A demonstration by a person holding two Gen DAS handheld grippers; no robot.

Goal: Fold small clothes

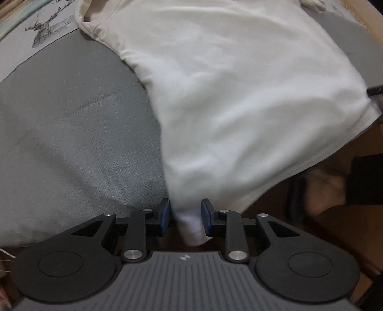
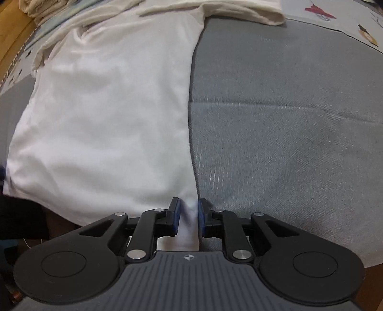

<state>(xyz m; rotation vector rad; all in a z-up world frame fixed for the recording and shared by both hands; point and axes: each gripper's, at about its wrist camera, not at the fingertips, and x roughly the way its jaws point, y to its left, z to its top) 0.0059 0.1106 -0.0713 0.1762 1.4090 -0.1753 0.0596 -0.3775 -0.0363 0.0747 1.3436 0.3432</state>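
While both tools point down at a bed, the left gripper (image 1: 185, 216) stands with its blue pads (image 1: 165, 214) parted around a bunched corner of a white garment (image 1: 227, 95); the cloth hangs between the pads with a gap on each side, so nothing is pinched. Seen from the right wrist, the right gripper (image 2: 188, 216) straddles the garment's (image 2: 107, 114) other near corner, its jaws narrowly apart; the fabric fills most of the gap, and whether the pads press it cannot be told through the blur. Beyond the fingers, the garment lies spread on a grey sheet (image 2: 287, 119), its long straight edge running away from the right gripper. In the left view the near hem droops over the sheet's (image 1: 71, 131) edge, and a person's bare foot (image 1: 323, 189) shows blurred below it. Farther off, a cream sleeve (image 2: 251, 13) lies folded across the top of the garment, and a printed bedcover (image 2: 347, 21) borders the grey sheet.
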